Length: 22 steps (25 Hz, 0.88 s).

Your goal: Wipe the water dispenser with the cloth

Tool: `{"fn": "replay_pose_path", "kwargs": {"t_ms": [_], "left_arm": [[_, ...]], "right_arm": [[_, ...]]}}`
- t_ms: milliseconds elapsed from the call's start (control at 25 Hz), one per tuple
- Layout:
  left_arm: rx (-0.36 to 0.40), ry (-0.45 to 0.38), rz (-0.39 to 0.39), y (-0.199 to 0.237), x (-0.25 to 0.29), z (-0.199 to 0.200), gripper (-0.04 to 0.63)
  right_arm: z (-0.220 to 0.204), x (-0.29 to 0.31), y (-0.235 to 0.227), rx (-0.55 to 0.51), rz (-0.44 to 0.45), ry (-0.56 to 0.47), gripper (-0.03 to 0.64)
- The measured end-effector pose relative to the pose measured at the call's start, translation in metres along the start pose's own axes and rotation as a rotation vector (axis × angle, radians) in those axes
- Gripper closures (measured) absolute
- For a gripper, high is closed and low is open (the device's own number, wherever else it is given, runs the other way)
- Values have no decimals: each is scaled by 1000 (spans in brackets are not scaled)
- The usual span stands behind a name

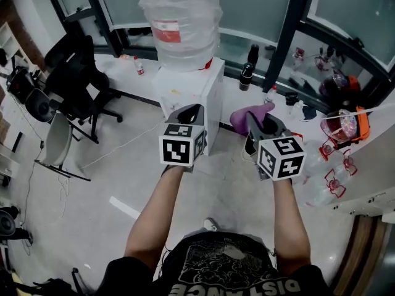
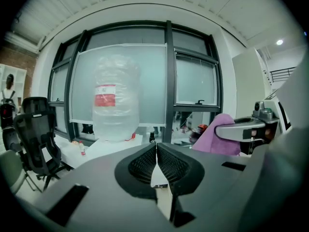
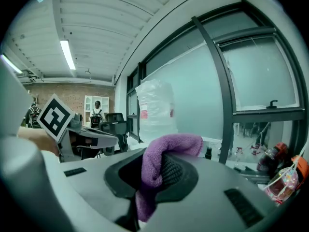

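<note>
R gripper (image 3: 155, 167) on purple cloth (image 3: 176, 144), L gripper (image 2: 156, 151) closed, red label (image 2: 105, 94) illegible

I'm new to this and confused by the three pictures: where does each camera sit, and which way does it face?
Head view: on the person's head, facing steeply down at the water dispenser; both forearms, left gripper and right gripper show.
Left gripper view: on the left gripper, facing along its shut fingers toward the bottle.
Right gripper view: on the right gripper, facing along fingers shut on the purple cloth.
Shared: all three show the bottle; each gripper view shows the other gripper.
</note>
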<state>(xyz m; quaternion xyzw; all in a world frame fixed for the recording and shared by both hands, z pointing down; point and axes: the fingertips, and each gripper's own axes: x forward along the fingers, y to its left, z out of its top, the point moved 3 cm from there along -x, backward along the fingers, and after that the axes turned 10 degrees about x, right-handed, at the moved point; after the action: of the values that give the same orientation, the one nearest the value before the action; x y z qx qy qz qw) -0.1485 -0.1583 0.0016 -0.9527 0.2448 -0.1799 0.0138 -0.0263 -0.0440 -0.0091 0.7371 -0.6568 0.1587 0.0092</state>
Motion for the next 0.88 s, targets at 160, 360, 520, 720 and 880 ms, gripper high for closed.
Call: {"fn": "replay_pose_path", "kwargs": {"t_ms": [160, 360, 520, 720, 880], "left_arm": [[5, 3, -5, 14, 13, -2, 568], [-5, 7, 8, 27, 31, -3, 568], [0, 16, 30, 32, 48, -3, 568], [-1, 37, 88, 37, 76, 0, 568], [-30, 58, 161, 41, 105, 4, 568]], "right_arm": [[3, 22, 0, -3, 0, 2, 572], [4, 44, -9, -5, 14, 6, 572], [8, 62, -24, -10, 33, 2, 572], [18, 93, -53, -12, 91, 1, 572], [26, 124, -84, -16, 161, 20, 572]]}}
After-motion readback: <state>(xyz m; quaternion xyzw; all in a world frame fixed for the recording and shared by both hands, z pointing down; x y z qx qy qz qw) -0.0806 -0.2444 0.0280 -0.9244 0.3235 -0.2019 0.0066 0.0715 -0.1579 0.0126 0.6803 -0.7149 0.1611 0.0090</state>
